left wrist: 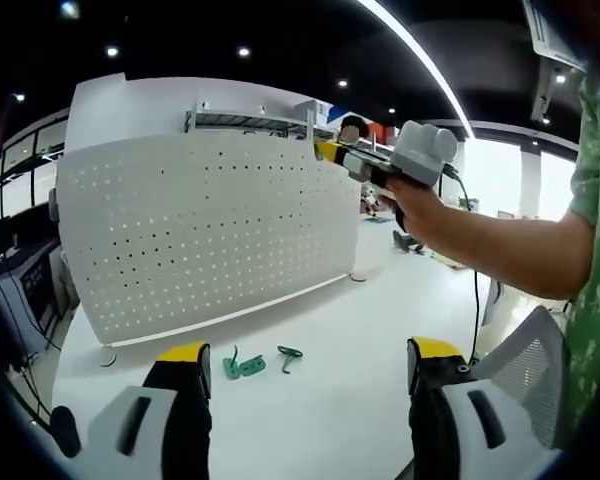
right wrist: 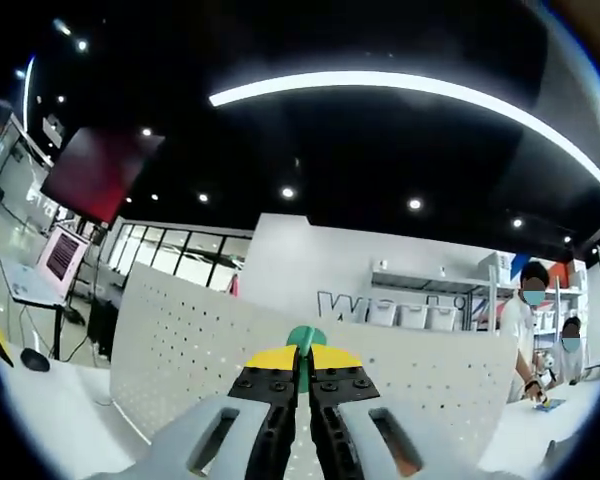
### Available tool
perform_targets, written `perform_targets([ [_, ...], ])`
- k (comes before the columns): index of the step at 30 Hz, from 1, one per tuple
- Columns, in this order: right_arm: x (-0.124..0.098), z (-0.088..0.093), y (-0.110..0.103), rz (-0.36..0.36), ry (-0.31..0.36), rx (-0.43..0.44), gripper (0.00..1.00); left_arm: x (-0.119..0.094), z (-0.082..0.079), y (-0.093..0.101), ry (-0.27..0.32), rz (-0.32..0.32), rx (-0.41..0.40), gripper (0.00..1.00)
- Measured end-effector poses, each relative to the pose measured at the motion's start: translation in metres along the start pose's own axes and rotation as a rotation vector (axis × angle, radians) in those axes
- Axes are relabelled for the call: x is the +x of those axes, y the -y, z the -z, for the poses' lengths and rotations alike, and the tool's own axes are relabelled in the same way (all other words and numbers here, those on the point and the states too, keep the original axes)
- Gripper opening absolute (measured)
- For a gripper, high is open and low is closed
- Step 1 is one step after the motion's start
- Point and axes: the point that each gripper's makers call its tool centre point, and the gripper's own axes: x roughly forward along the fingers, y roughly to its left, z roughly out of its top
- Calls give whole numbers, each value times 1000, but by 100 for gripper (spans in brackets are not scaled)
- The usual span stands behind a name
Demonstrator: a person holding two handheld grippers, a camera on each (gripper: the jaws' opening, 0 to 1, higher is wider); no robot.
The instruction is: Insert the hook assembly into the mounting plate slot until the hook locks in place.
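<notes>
Right hand-held gripper (right wrist: 300, 372): jaws squeezed tight together on a small green hook (right wrist: 305, 337), only its round top peeking out past the yellow tips. Held high and pointed straight at the white board full of holes (right wrist: 180, 350), just ahead of the jaws, likely so the hook can go into a hole near the top edge. Seen from the left gripper view too: same right hand-held gripper (left wrist: 325, 150) up at the top right corner of the board (left wrist: 200, 230), tip touching or almost touching it, hard to tell which. Hook not locked in yet, by the look of it.

Left hand-held gripper (left wrist: 305, 365): jaws wide apart, holding nothing, hanging low over the white surface (left wrist: 330, 420). Probably kept back so as not to block the board or the spare parts.

Ahead of the left jaws, between them and the foot of the board: more green hooks (left wrist: 245, 365) lying flat on the surface, one (left wrist: 288, 353) a little apart from the others. Left out in the open, easy to see and reach for later.

Board standing upright on small feet, so the holes face the jaws. Next: a gentle, straight push, likely, until the hook catches.
</notes>
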Motion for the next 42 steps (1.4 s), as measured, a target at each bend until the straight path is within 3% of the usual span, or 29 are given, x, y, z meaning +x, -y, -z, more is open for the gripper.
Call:
perform_targets([
  [21, 27, 10, 19, 60, 29, -2, 2, 11, -40, -5, 123, 13, 16, 83],
  [42, 52, 21, 41, 119, 71, -50, 2, 22, -33, -10, 77, 16, 21, 82],
])
